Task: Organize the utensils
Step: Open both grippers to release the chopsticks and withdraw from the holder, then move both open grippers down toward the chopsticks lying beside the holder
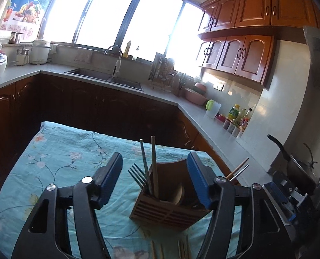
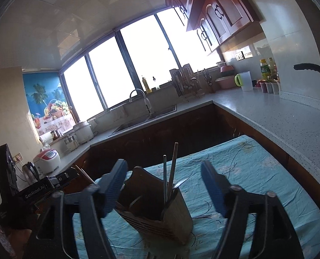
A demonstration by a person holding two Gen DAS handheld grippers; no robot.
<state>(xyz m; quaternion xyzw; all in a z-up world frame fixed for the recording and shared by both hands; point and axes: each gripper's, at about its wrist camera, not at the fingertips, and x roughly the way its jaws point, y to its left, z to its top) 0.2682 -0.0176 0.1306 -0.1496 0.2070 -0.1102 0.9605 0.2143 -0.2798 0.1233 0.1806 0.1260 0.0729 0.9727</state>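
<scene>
**Hand-held grippers flanking a wooden utensil holder**

The left hand-held gripper has its ribbed blue pads spread wide and grips nothing. The right hand-held gripper is likewise spread and empty. Between each pair of fingers stands a slatted wooden utensil holder on the tabletop, which is draped in a wrinkled turquoise floral cloth. The holder contains a metal fork, upright chopsticks and a wooden spoon. More chopsticks lie flat on the cloth just before the holder.

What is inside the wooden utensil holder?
The wooden utensil holder holds a fork, a metal chopstick, a wooden chopstick and a wooden spoon; lower ends are hidden.
</scene>
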